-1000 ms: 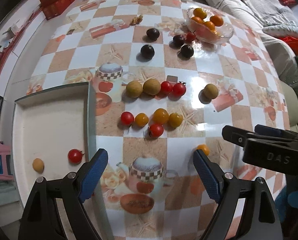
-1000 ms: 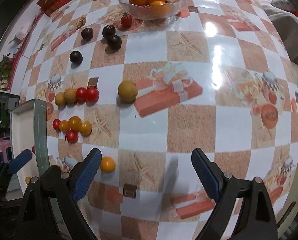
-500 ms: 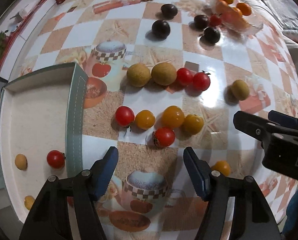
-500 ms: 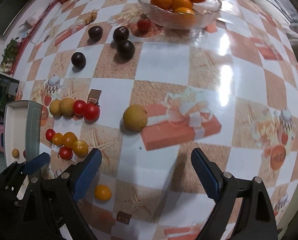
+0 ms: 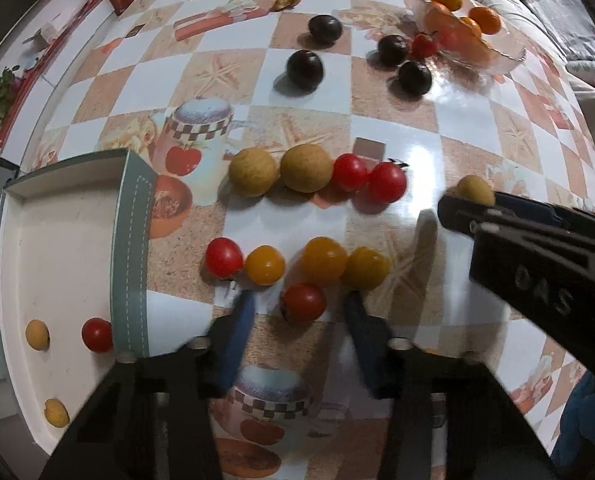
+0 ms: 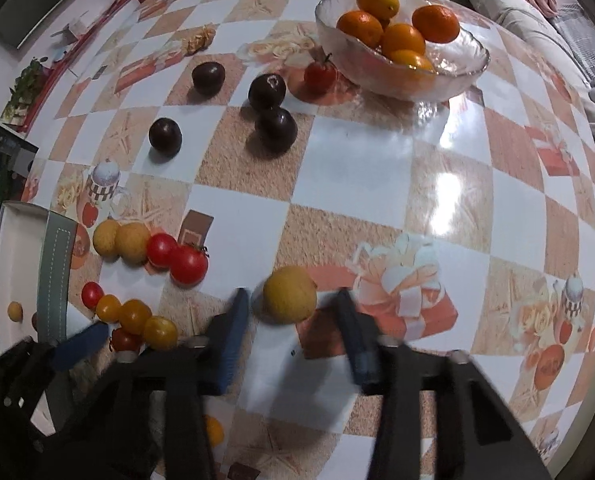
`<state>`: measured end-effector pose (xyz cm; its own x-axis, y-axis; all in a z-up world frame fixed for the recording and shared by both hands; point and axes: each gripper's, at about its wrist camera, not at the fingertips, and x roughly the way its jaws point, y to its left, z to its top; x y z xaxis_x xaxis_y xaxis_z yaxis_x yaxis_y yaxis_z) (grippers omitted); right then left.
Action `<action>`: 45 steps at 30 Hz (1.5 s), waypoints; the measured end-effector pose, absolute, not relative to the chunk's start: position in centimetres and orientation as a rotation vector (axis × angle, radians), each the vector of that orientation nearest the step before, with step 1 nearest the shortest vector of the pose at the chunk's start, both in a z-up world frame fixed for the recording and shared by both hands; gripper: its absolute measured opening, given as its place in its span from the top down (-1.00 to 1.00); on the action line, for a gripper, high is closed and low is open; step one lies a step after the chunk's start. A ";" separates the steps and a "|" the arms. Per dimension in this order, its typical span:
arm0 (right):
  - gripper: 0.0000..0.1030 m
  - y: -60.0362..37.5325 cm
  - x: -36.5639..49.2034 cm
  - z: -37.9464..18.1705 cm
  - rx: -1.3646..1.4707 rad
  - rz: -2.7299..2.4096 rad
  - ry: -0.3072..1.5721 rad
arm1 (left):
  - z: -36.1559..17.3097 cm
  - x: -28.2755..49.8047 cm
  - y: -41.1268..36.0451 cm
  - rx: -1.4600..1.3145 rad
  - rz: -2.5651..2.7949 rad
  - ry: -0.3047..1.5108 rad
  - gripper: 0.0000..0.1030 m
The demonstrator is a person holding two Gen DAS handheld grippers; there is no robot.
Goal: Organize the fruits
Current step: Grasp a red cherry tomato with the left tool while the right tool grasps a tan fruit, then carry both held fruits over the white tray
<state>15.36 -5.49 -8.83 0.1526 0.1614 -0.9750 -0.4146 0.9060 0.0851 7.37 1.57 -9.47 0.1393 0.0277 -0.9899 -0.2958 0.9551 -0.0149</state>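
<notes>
My left gripper (image 5: 295, 312) is open, nothing held, w/ one red cherry tomato (image 5: 303, 303) between the fingertips; I think I should centre it and close softly, since the yellow tomato (image 5: 366, 268) just beyond can roll. Right gripper (image 6: 291, 316) is also open and empty, around the round yellow fruit (image 6: 290, 294). Beside is the white tray (image 5: 57, 240) w/ few fruits inside. Far away, dark plums (image 6: 276, 129) and the glass bowl (image 6: 457, 76) of oranges.

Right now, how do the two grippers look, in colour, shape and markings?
Both look alike. The left gripper and the right gripper each have a black angular frame with silver screw heads and two flat fingers with blue pads. In the left wrist view, the right gripper's black body bears pale raised letters that seem to read "DAS". No cables or sleeves are visible.
</notes>
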 end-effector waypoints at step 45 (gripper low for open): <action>0.46 -11.1 9.3 -3.0 -0.106 0.447 1.375 | -2.8 0.3 6.0 -0.275 0.105 1.347 0.58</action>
<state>9.31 -11.05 -3.01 0.1253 0.2450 -0.9614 -0.3671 0.9117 0.1845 0.30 5.95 -2.76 0.2228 -0.0829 -0.9713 -0.2321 0.9632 -0.1354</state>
